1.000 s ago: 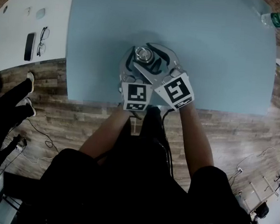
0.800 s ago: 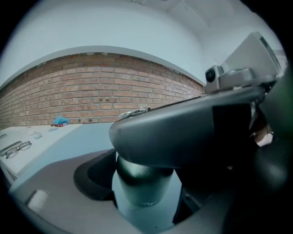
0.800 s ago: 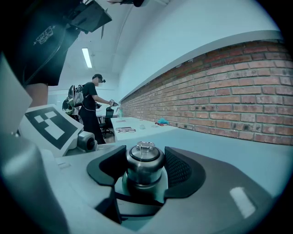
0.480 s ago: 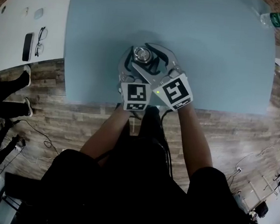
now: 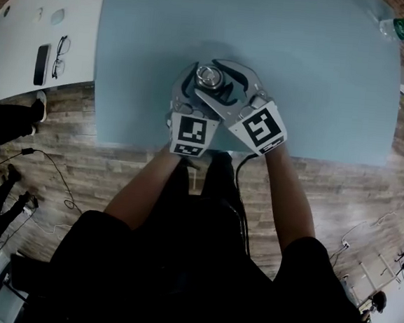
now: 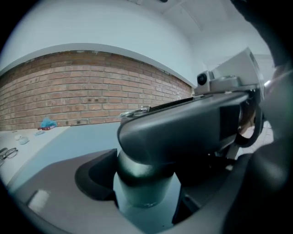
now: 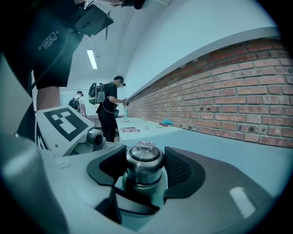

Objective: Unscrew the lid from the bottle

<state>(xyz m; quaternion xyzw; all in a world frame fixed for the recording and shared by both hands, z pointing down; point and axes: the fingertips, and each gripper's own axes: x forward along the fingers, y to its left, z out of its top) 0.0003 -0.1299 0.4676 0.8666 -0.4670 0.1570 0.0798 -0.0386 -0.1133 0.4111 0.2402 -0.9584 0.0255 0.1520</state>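
Metal bottle (image 6: 142, 201): one, stood upright on the blue table (image 5: 301, 74) near its front edge, enclosed by both grippers. Lid (image 7: 145, 155): steel, seated on the bottle's neck. Left gripper (image 6: 146, 178): jaws spread wide and closed on the bottle's body below the shoulder. Right gripper (image 7: 145, 173): laid across above the left one, jaws clamped on the lid from either side. Plastic bottle (image 5: 403, 28): laid at the table's far right corner. Glasses (image 5: 62, 48) and phone (image 5: 42, 65): placed on the white counter (image 5: 20, 29) at the left.
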